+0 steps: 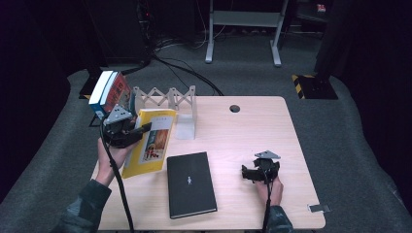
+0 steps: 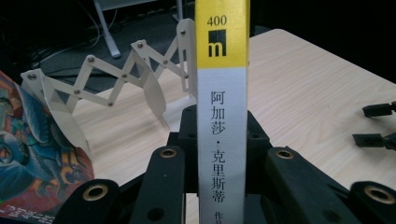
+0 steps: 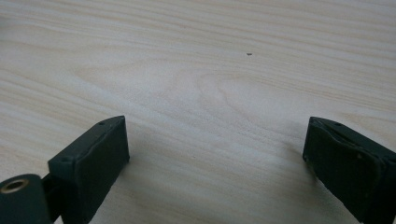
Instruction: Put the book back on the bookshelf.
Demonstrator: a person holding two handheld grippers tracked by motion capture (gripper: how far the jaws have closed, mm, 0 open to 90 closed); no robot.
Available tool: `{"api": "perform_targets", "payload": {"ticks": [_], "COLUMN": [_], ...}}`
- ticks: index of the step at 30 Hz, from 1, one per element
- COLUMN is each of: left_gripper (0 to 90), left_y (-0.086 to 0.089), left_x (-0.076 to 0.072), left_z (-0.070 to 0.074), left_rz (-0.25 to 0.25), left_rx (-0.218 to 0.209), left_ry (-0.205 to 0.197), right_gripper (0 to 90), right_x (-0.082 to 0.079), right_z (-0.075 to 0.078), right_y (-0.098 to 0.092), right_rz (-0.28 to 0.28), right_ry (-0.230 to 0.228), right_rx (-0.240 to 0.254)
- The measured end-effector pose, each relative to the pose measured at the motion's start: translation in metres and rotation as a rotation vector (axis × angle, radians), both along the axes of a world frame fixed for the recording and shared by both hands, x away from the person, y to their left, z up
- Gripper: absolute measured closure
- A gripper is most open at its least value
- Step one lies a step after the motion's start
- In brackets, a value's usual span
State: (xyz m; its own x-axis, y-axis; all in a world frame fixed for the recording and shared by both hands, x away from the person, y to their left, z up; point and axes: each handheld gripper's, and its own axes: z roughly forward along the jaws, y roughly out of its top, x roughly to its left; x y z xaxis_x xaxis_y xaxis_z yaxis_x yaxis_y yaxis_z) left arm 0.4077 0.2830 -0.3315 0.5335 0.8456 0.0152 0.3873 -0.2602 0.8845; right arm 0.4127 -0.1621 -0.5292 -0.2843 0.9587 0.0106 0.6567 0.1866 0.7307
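Clamped in the left tongs [image 2: 222, 186], yellow book [image 1: 150, 141] stands spine [image 2: 222, 116] upright

From my high view the table [image 1: 252, 131] fills the middle of the frame, with the folding rack [image 1: 167, 104] at its upper left and two upright books [image 1: 109, 93] just left of the rack. Below the rack, the book [image 1: 151, 141] in my left gripper [image 1: 127, 130] sits tilted above the table's left edge. To its lower right another book [image 1: 190, 183] lies flat, and my right gripper [image 1: 253, 172] sits well apart at lower right.
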Motion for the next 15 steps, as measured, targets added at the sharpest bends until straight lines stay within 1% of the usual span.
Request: {"api": "perform_targets", "payload": {"ticks": [2,4,5,8,13,15], "left_gripper": [76.0,76.0,76.0,76.0,75.9,75.9], "left_y": [0.002,0.004,0.005,0.006,0.008,0.008], "left_x": [0.003,0.006,0.007,0.010,0.016,0.019], "left_z": [-0.002,-0.004,-0.006,-0.008,-0.012,-0.012], "left_rz": [0.016,0.035,0.047,0.075,0.115,0.120], "left_rx": [-0.004,-0.017,-0.016,-0.014,-0.029,-0.023], "left_ry": [-0.010,-0.016,-0.028,-0.046,-0.083,-0.086], "right_gripper": [6.2,6.2,6.3,6.3,6.6,6.6], "right_x": [0.000,0.000,0.000,0.000,0.000,0.000], "right_z": [0.000,0.000,0.000,0.000,0.000,0.000], "right_y": [0.000,0.000,0.000,0.000,0.000,0.000], "right_rz": [-0.001,0.000,0.000,0.000,0.000,0.000], "right_ry": [0.001,0.000,-0.001,-0.001,-0.001,-0.002], "right_rx": [0.001,0.000,0.000,0.002,0.001,0.002]}}
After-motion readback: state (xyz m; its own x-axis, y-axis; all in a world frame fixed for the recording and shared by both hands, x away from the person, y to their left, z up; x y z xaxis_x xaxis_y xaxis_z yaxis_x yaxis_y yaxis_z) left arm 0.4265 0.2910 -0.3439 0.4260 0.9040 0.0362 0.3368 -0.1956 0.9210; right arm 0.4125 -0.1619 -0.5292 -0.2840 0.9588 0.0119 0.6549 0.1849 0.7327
